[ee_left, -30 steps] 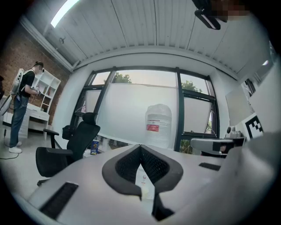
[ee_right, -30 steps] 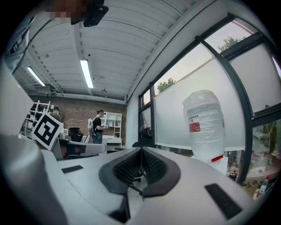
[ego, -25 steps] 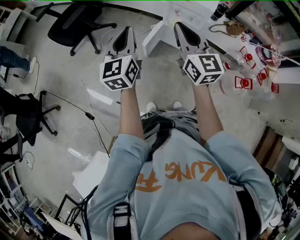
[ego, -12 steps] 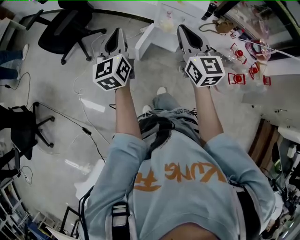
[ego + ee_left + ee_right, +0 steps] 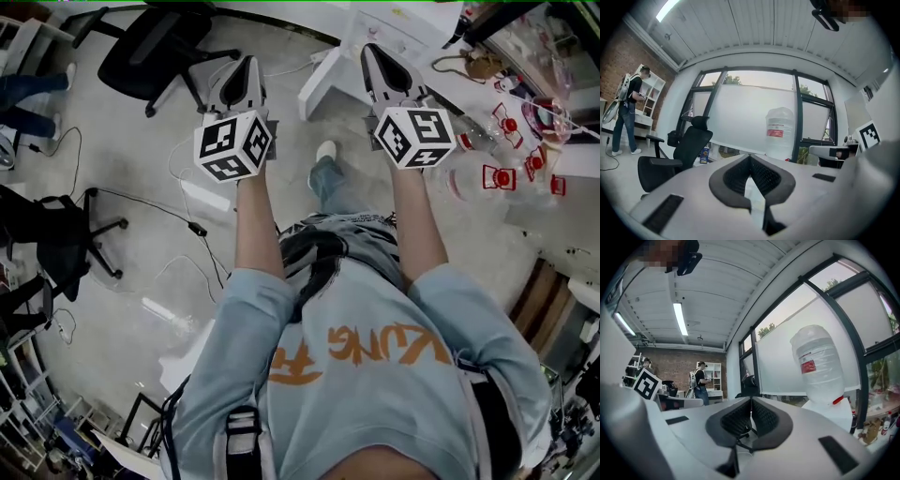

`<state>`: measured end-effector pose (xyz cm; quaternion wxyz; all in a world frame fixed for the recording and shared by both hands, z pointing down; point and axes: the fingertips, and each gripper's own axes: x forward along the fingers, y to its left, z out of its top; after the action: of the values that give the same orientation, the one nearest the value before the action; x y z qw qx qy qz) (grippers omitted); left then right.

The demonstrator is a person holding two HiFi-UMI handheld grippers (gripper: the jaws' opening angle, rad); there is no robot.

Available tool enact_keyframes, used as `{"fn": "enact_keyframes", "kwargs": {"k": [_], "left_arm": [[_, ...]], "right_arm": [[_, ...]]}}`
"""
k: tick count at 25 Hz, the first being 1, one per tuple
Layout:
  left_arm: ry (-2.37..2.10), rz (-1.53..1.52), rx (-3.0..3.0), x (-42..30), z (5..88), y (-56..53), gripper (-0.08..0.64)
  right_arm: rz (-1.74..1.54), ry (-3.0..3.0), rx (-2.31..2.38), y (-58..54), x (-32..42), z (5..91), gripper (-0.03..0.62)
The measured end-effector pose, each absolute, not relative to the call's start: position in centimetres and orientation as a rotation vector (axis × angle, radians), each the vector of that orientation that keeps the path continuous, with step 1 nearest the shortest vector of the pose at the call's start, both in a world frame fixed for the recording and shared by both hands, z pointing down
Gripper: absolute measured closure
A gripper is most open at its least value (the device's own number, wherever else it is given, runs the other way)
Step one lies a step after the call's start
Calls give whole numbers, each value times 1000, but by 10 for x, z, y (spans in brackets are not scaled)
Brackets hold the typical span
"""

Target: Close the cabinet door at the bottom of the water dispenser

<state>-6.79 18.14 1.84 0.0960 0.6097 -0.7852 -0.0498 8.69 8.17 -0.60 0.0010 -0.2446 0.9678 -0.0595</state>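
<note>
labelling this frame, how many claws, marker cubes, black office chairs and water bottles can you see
claws: 2
marker cubes: 2
black office chairs, head view: 2
water bottle: 1
total: 7

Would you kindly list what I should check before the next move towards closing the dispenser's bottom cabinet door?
1. Left hand-held gripper empty, jaws together: ok.
2. Right hand-held gripper empty, jaws together: ok.
3. Dispenser ahead of both grippers, its water bottle in sight: ok.
4. Cabinet door located: ok, it looks like the white panel swung out near the floor.
5. A gripper touching the door: not ok, both are held high and short of it.
6. Floor path free: not ok, a black cable lies left of the feet.
</note>
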Motion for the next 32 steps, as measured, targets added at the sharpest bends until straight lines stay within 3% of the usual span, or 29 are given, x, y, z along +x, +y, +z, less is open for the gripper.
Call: {"fn": "enact_keyframes", "kwargs": {"k": [19,32], "left_arm": [[-2124,-25,1697,-154,130,8,538],[-2027,74,1687,-179,168,-27,538]], "right_arm": [[-383,3156,-833,-95,-24,94,563],[-545,3162,-854,-126,-59,144,563]]}}
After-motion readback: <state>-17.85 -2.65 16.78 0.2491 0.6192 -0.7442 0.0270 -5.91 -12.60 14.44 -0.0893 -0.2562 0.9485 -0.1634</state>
